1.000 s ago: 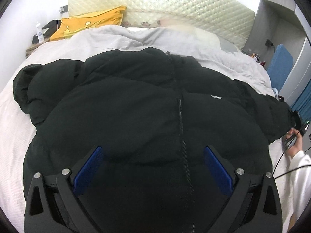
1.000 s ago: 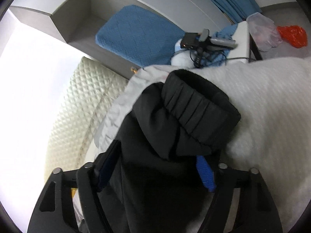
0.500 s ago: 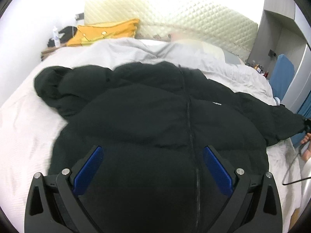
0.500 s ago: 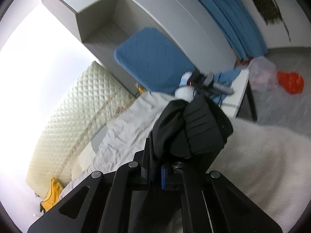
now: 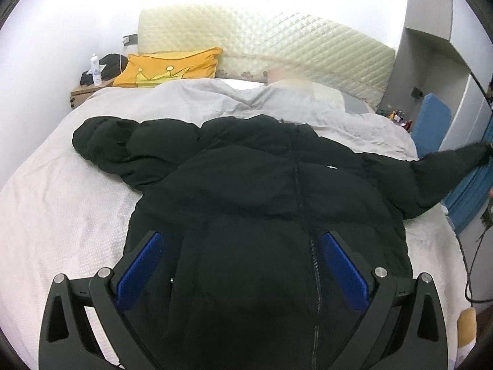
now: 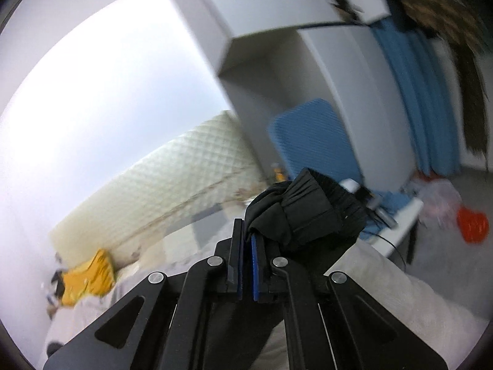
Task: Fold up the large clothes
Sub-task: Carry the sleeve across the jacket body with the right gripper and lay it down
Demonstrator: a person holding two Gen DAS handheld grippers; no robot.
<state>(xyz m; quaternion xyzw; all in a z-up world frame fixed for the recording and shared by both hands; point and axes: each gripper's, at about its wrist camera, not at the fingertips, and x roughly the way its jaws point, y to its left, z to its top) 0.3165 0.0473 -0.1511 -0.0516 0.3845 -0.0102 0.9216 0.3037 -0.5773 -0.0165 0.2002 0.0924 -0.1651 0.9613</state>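
Note:
A black puffer jacket (image 5: 262,191) lies front up on the bed, zipper down its middle. Its one sleeve (image 5: 123,145) lies bent at the far left. The other sleeve (image 5: 443,166) is lifted off the bed to the right. My left gripper (image 5: 243,265) is open above the jacket's lower part, blue pads either side. My right gripper (image 6: 246,246) is shut on the ribbed black sleeve cuff (image 6: 311,212) and holds it up in the air.
The white bed (image 5: 61,203) has a grey duvet (image 5: 222,98), a yellow pillow (image 5: 169,67) and a quilted headboard (image 5: 277,49) at the far end. A nightstand with a bottle (image 5: 95,71) is far left. A blue cushion (image 6: 311,141), wardrobe and curtains (image 6: 413,98) are right.
My right gripper closed on the sleeve cuff and raised it off the bed. My left gripper pulled back and rose, so more of the jacket and bed shows.

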